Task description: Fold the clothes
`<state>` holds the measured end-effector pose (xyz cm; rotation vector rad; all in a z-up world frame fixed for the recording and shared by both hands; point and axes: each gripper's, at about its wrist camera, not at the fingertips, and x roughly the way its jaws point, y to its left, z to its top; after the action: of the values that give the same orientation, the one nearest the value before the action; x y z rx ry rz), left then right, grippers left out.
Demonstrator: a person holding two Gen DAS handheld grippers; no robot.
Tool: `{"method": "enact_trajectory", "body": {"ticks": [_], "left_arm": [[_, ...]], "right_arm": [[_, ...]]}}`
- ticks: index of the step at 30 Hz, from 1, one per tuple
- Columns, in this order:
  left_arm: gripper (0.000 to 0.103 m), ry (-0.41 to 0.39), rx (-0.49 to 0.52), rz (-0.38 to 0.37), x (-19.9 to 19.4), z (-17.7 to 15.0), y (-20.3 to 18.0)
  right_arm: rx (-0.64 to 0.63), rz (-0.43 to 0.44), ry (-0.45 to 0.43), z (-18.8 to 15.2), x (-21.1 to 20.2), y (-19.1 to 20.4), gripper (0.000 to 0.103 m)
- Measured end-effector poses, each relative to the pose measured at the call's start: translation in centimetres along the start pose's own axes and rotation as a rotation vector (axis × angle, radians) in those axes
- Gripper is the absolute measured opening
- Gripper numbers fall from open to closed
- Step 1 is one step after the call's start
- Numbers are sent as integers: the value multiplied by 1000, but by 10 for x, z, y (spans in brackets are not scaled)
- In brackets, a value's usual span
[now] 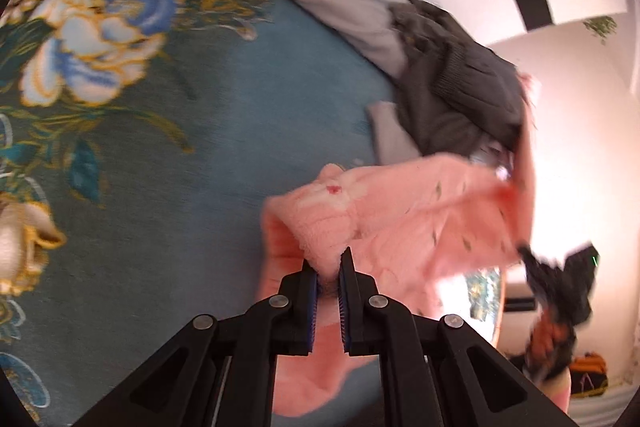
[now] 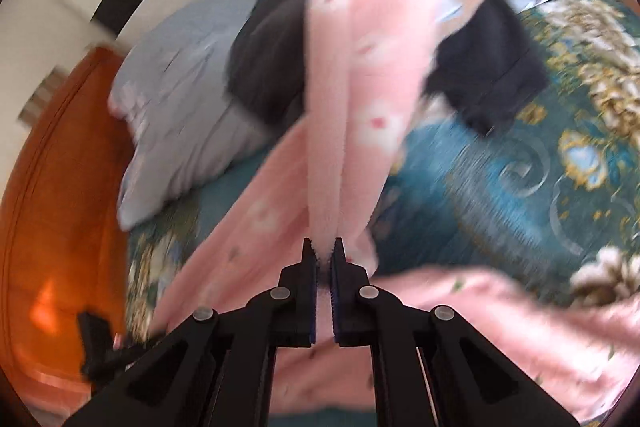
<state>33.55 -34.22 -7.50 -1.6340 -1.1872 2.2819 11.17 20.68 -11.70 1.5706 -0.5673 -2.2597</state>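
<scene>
The pink garment hangs lifted above the bed, near the dark sweater. Left gripper and right gripper each pinch its fleecy edge, fingers nearly closed. Soft, light, floppy; best held at corners.

I am holding my left gripper with its two black fingers nearly together, pinching a fold of the pink fleece garment between the blue-edged pads. I am holding my right gripper the same way, fingers drawn close and clamping another edge of the garment at the tips. In the left wrist view, my right gripper is appearing as a blurred dark shape at the far right.
</scene>
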Motion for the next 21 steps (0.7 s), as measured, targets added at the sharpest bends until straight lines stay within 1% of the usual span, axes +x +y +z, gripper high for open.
{"method": "enact_trajectory", "body": {"ticks": [1,4,5,7,8,9,10,12,14,16,17,19,21], "left_arm": [[10,-11,-16,24,-2,2,8],[10,-28,-71,52,1,7,26],[10,-27,-78,58,2,6,29],[10,-21,-81,68,4,4,32],[10,-15,-77,76,6,2,32],[10,-9,-76,81,9,0,32],[10,-4,-79,82,11,-1,32],[10,5,-88,82,15,-2,34],[10,7,-89,81,17,0,34],[10,6,-89,78,15,0,33],[10,6,-89,77,14,-1,32],[10,4,-89,74,12,-1,31],[10,4,-90,71,10,-2,30]], "right_arm": [[-16,18,49,-10,6,6,5],[-34,50,187,-30,31,17,6],[-42,50,208,-31,35,17,8],[-38,15,200,-30,35,14,11],[-27,9,183,-25,31,11,12],[-16,2,165,-19,27,8,17],[-8,-7,137,-13,22,5,29],[-14,-26,41,10,9,-1,37],[-10,-58,-72,38,1,-5,41],[33,-83,-181,68,-5,-15,46],[55,-87,-222,82,-7,-17,47],[83,-97,-283,109,-7,-18,49],[90,-132,-316,131,-3,-16,49]]}}
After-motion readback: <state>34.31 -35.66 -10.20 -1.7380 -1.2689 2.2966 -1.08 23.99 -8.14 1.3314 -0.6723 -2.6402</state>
